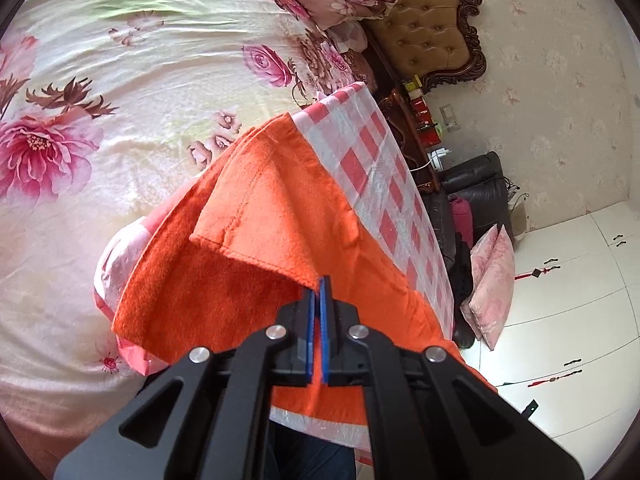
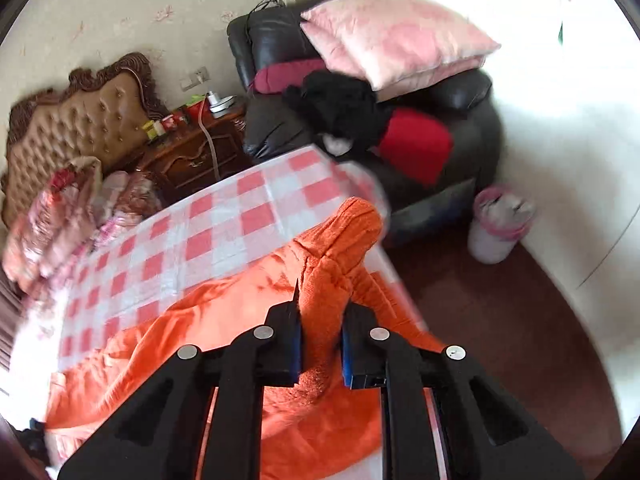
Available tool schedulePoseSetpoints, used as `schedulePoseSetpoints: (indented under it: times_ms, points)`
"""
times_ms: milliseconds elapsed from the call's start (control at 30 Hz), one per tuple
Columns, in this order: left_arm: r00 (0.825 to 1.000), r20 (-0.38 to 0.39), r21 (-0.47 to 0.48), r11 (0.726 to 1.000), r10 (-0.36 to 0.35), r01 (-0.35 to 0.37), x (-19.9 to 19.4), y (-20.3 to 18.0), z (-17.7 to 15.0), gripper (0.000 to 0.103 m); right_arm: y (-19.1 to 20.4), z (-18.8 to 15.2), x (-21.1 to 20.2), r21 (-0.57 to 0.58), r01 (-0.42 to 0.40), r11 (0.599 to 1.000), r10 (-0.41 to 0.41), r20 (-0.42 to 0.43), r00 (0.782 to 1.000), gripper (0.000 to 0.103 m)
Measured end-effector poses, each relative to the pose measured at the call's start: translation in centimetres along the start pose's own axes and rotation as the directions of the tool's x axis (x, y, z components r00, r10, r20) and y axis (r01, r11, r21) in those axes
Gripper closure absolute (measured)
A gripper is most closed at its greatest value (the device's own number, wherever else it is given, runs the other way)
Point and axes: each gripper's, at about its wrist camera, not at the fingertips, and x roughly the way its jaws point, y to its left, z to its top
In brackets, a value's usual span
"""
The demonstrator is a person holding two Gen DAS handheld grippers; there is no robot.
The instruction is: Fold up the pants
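The orange pants (image 1: 256,216) lie on the checked cloth (image 1: 384,184), which covers a table standing beside the bed (image 1: 100,80). Part of the fabric is lifted off the cloth by both grippers.

The left gripper (image 1: 319,280) has its jaws almost together, pinching a thin hemmed edge of the pants; the flap it holds is turned over so the hem stands above the rest of the garment on the cloth. The right gripper (image 2: 320,308) has its jaws set narrowly apart around a thick bunched ridge of the same orange fabric, raised near the corner of the cloth closest to the black armchair (image 2: 440,120).

The likely step is carrying one part of the pants over another to make a fold.

Several things could spoil it. The left grip is at the very edge of the hem, so a pull across the cloth could slip the fabric out and let the flap drop crooked. The right grip holds a gathered wad, not a flat layer, so the fold may land with creases trapped inside. The pants already reach the edge of the cloth on the armchair side; dragging them further that way could send them sliding to the floor. The cloth itself looks light and could shift with the pull.
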Motion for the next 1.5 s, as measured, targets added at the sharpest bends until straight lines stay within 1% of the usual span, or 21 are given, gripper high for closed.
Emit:
schedulePoseSetpoints:
  times_ms: [133, 200, 233, 267, 300, 367, 433, 467, 500, 533, 567, 667, 767, 867, 967, 1033, 1133, 1233, 1333, 1400, 1500]
  points:
    - [0.998, -0.057, -0.061, 0.998, 0.027, -0.031, 0.9, 2.5, -1.7, 0.101, -2.8, -2.8, 3.9, 0.034, 0.075, 0.997, -0.067, -0.195, 0.979, 0.086]
    - [0.997, -0.055, -0.11, 0.993, 0.045, -0.051, 1.2, 3.7, -1.9, 0.087, -3.6, -4.4, 5.7, 0.041, 0.083, 0.996, -0.069, -0.265, 0.962, 0.08]
    - [0.998, -0.047, -0.137, 0.99, 0.028, -0.034, 1.1, 4.2, -1.8, 0.07, -4.0, -5.1, 6.2, 0.055, 0.075, 0.996, -0.057, -0.279, 0.959, 0.078]
    - [0.999, -0.036, -0.162, 0.987, 0.013, -0.018, 1.0, 4.6, -1.5, 0.066, -4.3, -5.5, 6.4, 0.07, 0.066, 0.995, -0.044, -0.285, 0.958, 0.072]
    - [1.0, -0.024, -0.175, 0.984, 0.009, -0.013, 0.9, 4.8, -1.1, 0.066, -4.6, -5.7, 6.5, 0.095, 0.051, 0.994, -0.022, -0.288, 0.957, 0.06]
    - [1.0, -0.003, -0.192, 0.981, 0.01, -0.011, 0.8, 5.2, -0.2, 0.068, -5.0, -6.0, 6.7, 0.153, 0.005, 0.988, 0.038, -0.28, 0.959, 0.046]
    - [1.0, 0.006, -0.219, 0.976, 0.001, 0.0, 0.8, 5.5, 0.5, 0.069, -4.5, -5.5, 7.0, 0.149, 0.002, 0.989, 0.039, -0.269, 0.962, 0.046]
    - [1.0, 0.01, -0.224, 0.975, 0.005, -0.003, 0.8, 5.6, 0.8, 0.074, -4.4, -5.3, 7.0, 0.144, 0.0, 0.99, 0.038, -0.265, 0.964, 0.053]
    - [1.0, 0.013, -0.222, 0.975, 0.017, -0.013, 0.9, 5.6, 1.1, 0.078, -4.1, -5.2, 7.1, 0.144, -0.002, 0.99, 0.04, -0.263, 0.964, 0.074]
    - [0.999, 0.009, -0.214, 0.976, 0.034, -0.031, 1.1, 5.5, 1.5, 0.097, -4.0, -5.1, 7.5, 0.141, 0.009, 0.99, 0.03, -0.272, 0.962, 0.083]
    - [0.999, 0.003, -0.205, 0.978, 0.05, -0.048, 1.3, 5.3, 1.7, 0.102, -3.9, -4.8, 7.7, 0.145, 0.012, 0.989, 0.029, -0.279, 0.96, 0.084]
    - [0.996, -0.011, -0.134, 0.987, 0.085, -0.086, 1.4, 2.8, 4.1, 0.102, -3.0, -3.2, 7.6, 0.125, 0.01, 0.992, 0.026, -0.279, 0.96, 0.086]
    - [0.997, 0.031, -0.037, 0.997, 0.072, -0.071, -0.5, -1.6, 6.9, 0.102, -1.0, 0.6, 6.0, 0.105, -0.067, 0.992, 0.089, -0.218, 0.972, 0.087]
    - [0.994, 0.073, 0.038, 0.996, 0.078, -0.081, -3.6, -4.0, 6.5, 0.102, -0.4, 2.4, 2.8, 0.078, -0.093, 0.993, 0.104, -0.155, 0.982, 0.087]
    - [0.994, 0.019, -0.023, 0.994, 0.109, -0.108, -3.9, -0.4, 3.2, 0.102, -1.5, 0.3, 3.1, 0.064, -0.044, 0.997, 0.057, -0.217, 0.975, 0.087]
    - [0.987, -0.022, -0.066, 0.985, 0.158, -0.159, -2.8, 3.2, 0.8, 0.102, -2.2, -2.1, 4.8, 0.02, 0.02, 1.0, -0.014, -0.277, 0.961, 0.087]
    - [0.983, -0.046, -0.113, 0.977, 0.175, -0.179, -1.4, 6.3, -1.5, 0.102, -3.5, -5.0, 7.5, 0.004, 0.08, 0.997, -0.073, -0.355, 0.932, 0.087]
    - [0.982, -0.022, -0.085, 0.978, 0.187, -0.188, -1.7, 5.6, -1.7, 0.102, -3.5, -5.4, 7.6, -0.009, 0.091, 0.996, -0.088, -0.35, 0.933, 0.088]
    - [0.983, 0.021, -0.041, 0.982, 0.184, -0.183, -3.2, 3.4, -1.6, 0.102, -2.7, -4.2, 5.9, -0.01, 0.074, 0.997, -0.073, -0.305, 0.95, 0.088]
    - [0.98, 0.005, -0.044, 0.98, 0.197, -0.196, -3.1, 3.0, -2.3, 0.102, -2.6, -3.7, 5.5, -0.028, 0.094, 0.995, -0.098, -0.287, 0.953, 0.088]
    - [0.978, -0.043, -0.08, 0.975, 0.203, -0.206, -1.5, 4.4, -4.1, 0.102, -2.8, -4.0, 6.7, -0.069, 0.165, 0.984, -0.178, -0.296, 0.939, 0.088]
